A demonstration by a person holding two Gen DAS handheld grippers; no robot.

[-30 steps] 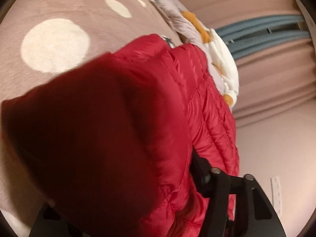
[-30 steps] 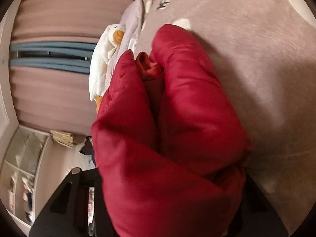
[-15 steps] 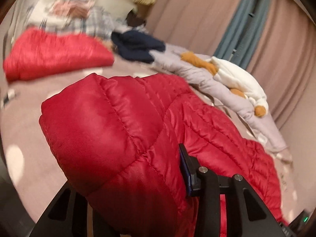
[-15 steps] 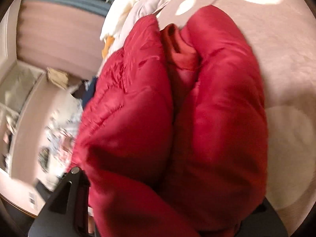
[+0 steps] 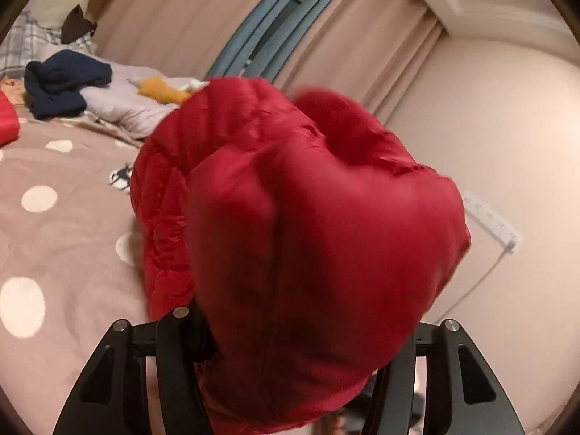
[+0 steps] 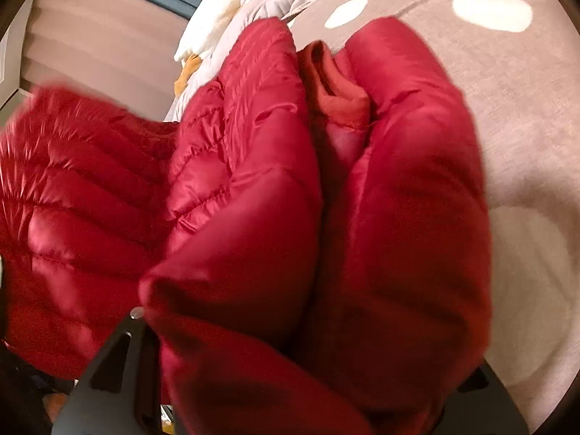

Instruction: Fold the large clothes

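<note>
A red quilted puffer jacket (image 5: 311,239) fills both views. In the left wrist view it bulges between my left gripper's black fingers (image 5: 181,355) and hangs lifted over the pink dotted bedspread (image 5: 54,239). My left gripper (image 5: 293,369) is shut on a thick fold of it. In the right wrist view the jacket (image 6: 253,217) is bunched in two puffy folds with an orange-red lining (image 6: 337,87) between them. My right gripper (image 6: 301,398) is shut on the jacket; its fingertips are hidden by the fabric.
A navy garment (image 5: 61,87) and a pale grey garment with a white and orange plush (image 5: 159,90) lie at the far side of the bed. Another red item (image 5: 7,119) sits at the left edge. Pink curtains (image 5: 348,36) and a wall stand behind.
Both grippers have lifted and swung the jacket. The left view turned from the bed towards the curtains and wall. The jacket's quilted part has come into the right view's left side.
</note>
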